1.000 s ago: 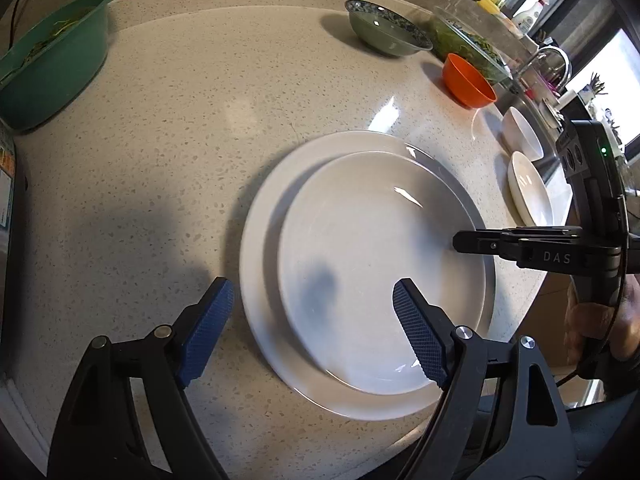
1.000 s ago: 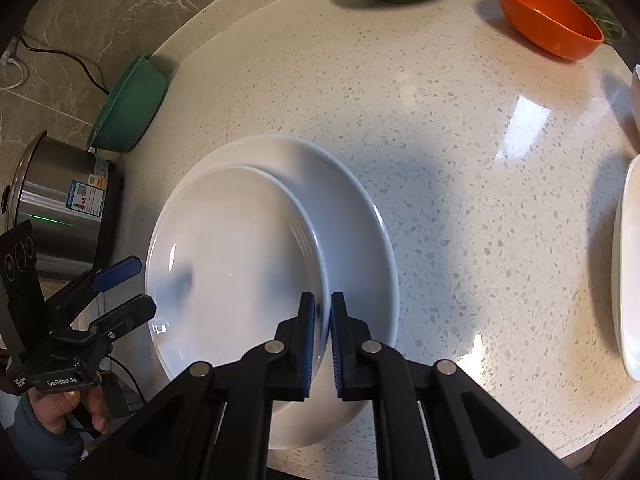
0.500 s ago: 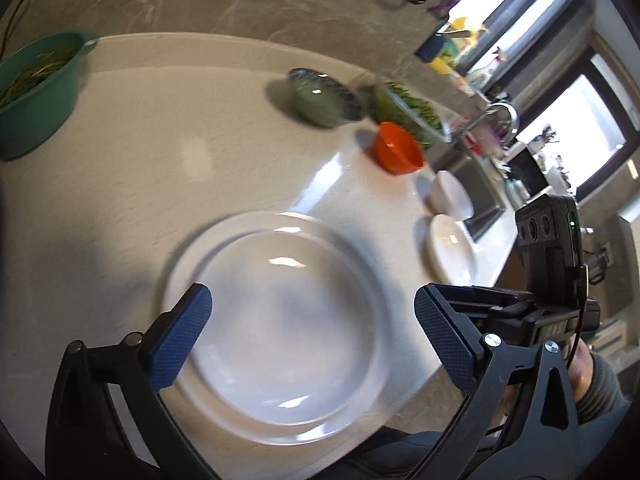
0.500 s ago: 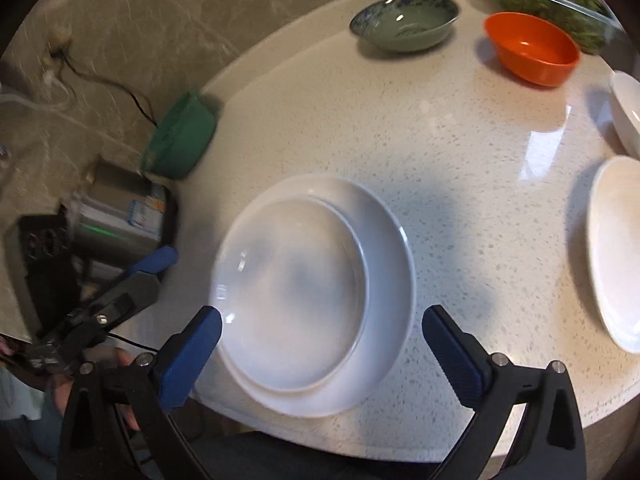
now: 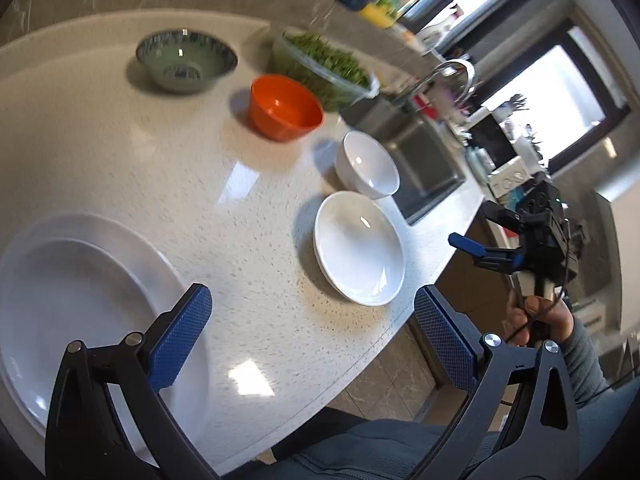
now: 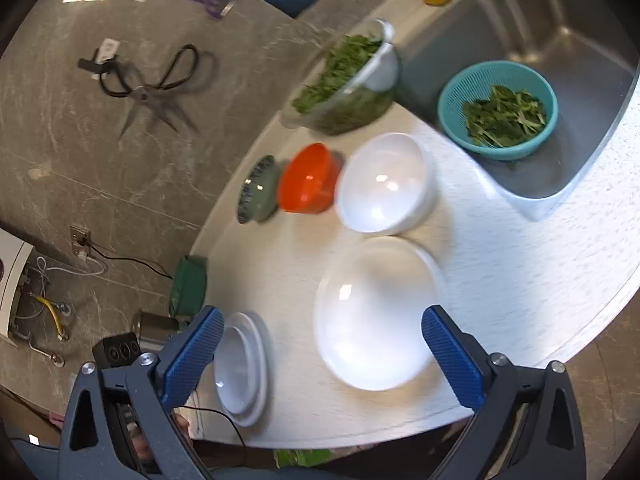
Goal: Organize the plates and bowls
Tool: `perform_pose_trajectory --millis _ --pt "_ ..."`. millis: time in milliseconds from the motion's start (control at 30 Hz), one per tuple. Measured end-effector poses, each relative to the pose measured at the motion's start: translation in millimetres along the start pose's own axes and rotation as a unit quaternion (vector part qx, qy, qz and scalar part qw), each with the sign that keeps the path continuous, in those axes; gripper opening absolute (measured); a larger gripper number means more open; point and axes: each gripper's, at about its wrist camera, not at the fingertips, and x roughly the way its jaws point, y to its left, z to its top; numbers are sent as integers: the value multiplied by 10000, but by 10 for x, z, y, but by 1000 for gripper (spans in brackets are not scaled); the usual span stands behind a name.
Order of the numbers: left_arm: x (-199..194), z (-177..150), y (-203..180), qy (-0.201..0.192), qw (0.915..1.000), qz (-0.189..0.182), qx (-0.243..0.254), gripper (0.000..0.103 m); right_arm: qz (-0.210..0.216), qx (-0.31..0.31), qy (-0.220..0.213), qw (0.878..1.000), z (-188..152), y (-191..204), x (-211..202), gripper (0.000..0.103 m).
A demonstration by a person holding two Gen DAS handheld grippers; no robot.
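- Left wrist view now looks across the counter (image 5: 168, 184) toward the sink side, where a second earlier it looked straight down on the two stacked white plates (image 5: 76, 304); the stack now sits at the lower left edge of the frame, partly behind the left gripper (image 5: 308, 338).
- Left gripper is released, its blue pads spread wide with only bare counter between them; its jaws opened further during the last second, and nothing is held.
- Right gripper (image 6: 320, 354) was clenched on the rim of the upper plate a second ago; its jaws have just been opening and now stand wide, with nothing pinched. In the left wrist view it hangs off the counter edge at mid right, the person's hand (image 5: 536, 320) on its handle.
- Right wrist view has swung from the stack, now small at lower left (image 6: 244, 368), to the shallow white plate (image 6: 372, 312), which lies between the spread pads in the picture; I cannot tell whether the pads are down at its level.
- Just beyond that plate stands the white bowl (image 6: 384, 184), then the orange bowl (image 6: 308, 180) and the green patterned bowl (image 6: 258, 190) in a rough row; a clear tub of greens (image 6: 348, 80) and a teal colander (image 6: 498, 108) in the sink lie farther off.
- My reading: the first plate pair is stacked and let go, so that step looks finished, and both hands are turning to the loose white plate as the next piece for the pile.
- Three bowls remain separate, so much of the sorting is not yet done.
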Motion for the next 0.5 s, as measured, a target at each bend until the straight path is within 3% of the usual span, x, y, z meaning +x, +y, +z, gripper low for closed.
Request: perform_pose_trajectory --millis 133,200,333,500 --pt "564 -2 -214 335 9969 704 -95 101 49 -145 572 9982 138 -356 159 90" --pt "750 -10 -245 383 9964 712 -248 101 126 -134 856 9962 193 -513 266 83" --pt "1068 12 -153 602 9936 803 -516 101 293 -250 1365 9899 203 -663 491 81" --pt "1374 140 -90 731 9917 897 -557 100 388 -331 1656 9849 246 -716 669 76"
